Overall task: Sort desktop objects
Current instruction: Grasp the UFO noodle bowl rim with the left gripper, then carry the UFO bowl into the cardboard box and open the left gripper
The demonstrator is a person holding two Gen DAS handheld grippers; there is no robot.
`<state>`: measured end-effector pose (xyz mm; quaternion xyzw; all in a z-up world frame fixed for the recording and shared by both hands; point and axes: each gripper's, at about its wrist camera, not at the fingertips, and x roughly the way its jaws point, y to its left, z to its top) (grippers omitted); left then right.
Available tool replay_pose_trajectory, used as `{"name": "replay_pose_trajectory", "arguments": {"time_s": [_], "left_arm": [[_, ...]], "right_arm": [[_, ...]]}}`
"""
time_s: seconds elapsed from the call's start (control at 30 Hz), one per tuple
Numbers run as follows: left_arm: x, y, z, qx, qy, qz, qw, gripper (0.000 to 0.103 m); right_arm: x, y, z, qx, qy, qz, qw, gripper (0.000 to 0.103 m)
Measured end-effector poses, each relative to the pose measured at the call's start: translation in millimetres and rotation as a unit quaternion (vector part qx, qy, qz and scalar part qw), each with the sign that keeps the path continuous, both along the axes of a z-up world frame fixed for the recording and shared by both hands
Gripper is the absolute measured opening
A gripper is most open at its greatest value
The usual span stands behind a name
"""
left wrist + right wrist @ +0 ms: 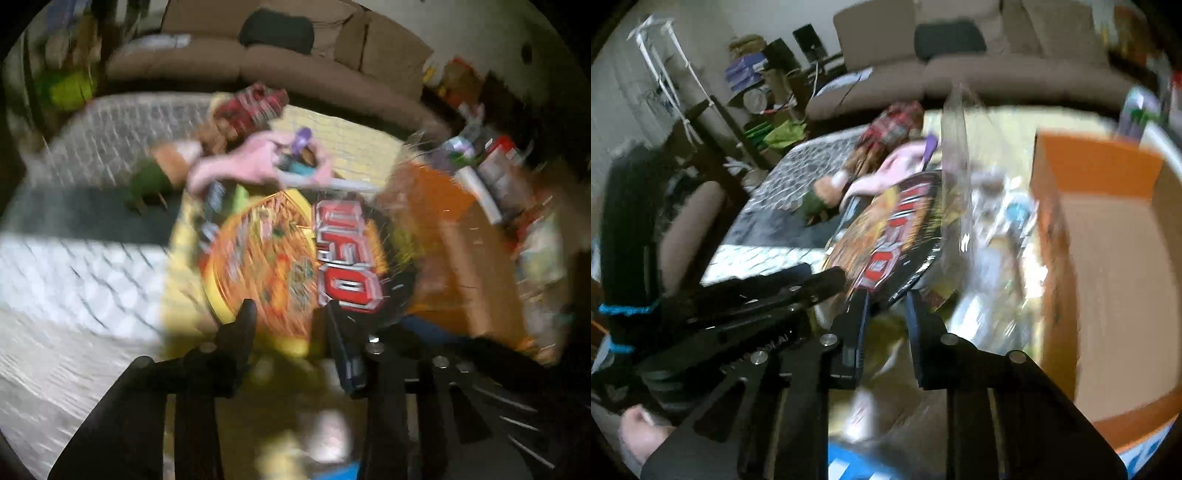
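Note:
Both views are motion-blurred. A round UFO instant noodle bowl [295,258] with an orange, black and red lid fills the middle of the left wrist view. My left gripper [286,314] has a finger on each side of its near rim and looks shut on it. In the right wrist view the same bowl [886,236] is tilted on edge, and my right gripper [886,291] has its fingertips at the bowl's lower rim; whether it grips is unclear. My left gripper [827,277] reaches in from the left there.
An open orange cardboard box [1100,236] stands at the right, also in the left wrist view [443,229]. A pink soft toy [240,166], a red snack pack [255,103], a green-and-brown plush [155,181] and clear packaging [956,155] lie on the patterned table [74,266]. A sofa [258,62] is behind.

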<state>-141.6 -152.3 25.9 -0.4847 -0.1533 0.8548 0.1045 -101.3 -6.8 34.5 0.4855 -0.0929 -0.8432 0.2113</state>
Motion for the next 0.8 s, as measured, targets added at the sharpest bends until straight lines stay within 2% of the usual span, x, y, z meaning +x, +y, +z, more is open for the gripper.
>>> {"name": "replay_pose_trajectory", "arguments": {"time_s": [0.03,0.07,0.1,0.13,0.2,0.27,0.43,0.57,0.7,0.8], "left_arm": [[4.1,-5.8,-1.4,0.002,0.000,0.014,0.9999,0.052],[5.5,-10.0,-3.1,-0.002,-0.001,0.025,0.9997,0.069],[5.7,-17.7,-6.8,-0.001,-0.003,0.041,0.9991,0.076],[5.3,-23.0,-11.0,0.004,-0.008,0.050,0.9987,0.077],[-5.1,-33.5,-23.2,0.013,-0.030,0.069,0.9971,0.077],[-19.5,-35.3,-32.7,-0.005,-0.042,0.077,0.9961,0.077],[-46.9,-31.0,-47.6,-0.021,-0.049,0.063,0.9965,0.077],[-63.1,-24.6,-46.1,0.002,-0.042,0.035,0.9985,0.064],[-68.5,-16.9,-42.2,-0.007,-0.044,0.023,0.9987,0.064],[-60.8,-18.4,-36.2,-0.002,-0.036,0.020,0.9991,0.064]], "right_arm": [[4.8,6.4,-2.5,-0.009,-0.005,0.002,1.000,0.020],[7.4,12.0,-4.7,-0.008,-0.011,-0.002,1.000,0.021],[8.1,18.2,-6.1,-0.015,-0.016,-0.009,1.000,0.021],[8.4,26.7,-6.8,-0.026,-0.021,-0.020,0.999,0.021],[-0.7,38.4,-10.0,-0.030,-0.024,-0.043,0.998,0.025],[-13.3,41.7,-15.1,-0.033,-0.029,-0.053,0.998,0.027],[-53.6,40.5,-39.5,-0.057,-0.069,-0.063,0.994,0.027],[-65.6,34.1,-40.5,-0.041,-0.054,-0.059,0.996,0.028],[-62.8,29.3,-37.4,-0.016,-0.041,-0.046,0.998,0.028],[-53.8,28.4,-29.0,-0.023,-0.029,-0.034,0.999,0.028]]}}
